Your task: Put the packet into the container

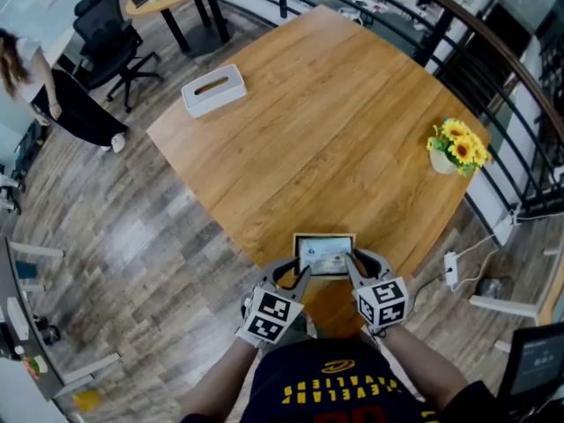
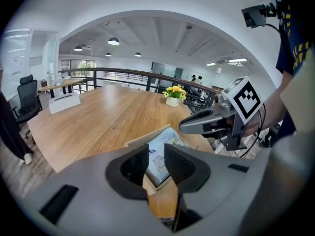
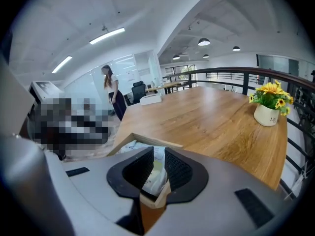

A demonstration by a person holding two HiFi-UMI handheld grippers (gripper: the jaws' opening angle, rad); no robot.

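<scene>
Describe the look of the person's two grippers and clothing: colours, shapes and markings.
The left gripper and right gripper match: each has a grey moulded body, two black ribbed pads, and a white cube printed with black square markers. The person wears a dark navy shirt with yellow lettering.

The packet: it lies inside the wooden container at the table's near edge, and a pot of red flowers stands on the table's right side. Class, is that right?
No: the flowers in the pot are yellow, not red, as the head view shows. The rest stands: the packet lies inside the wooden container at the near edge of the table.
</scene>
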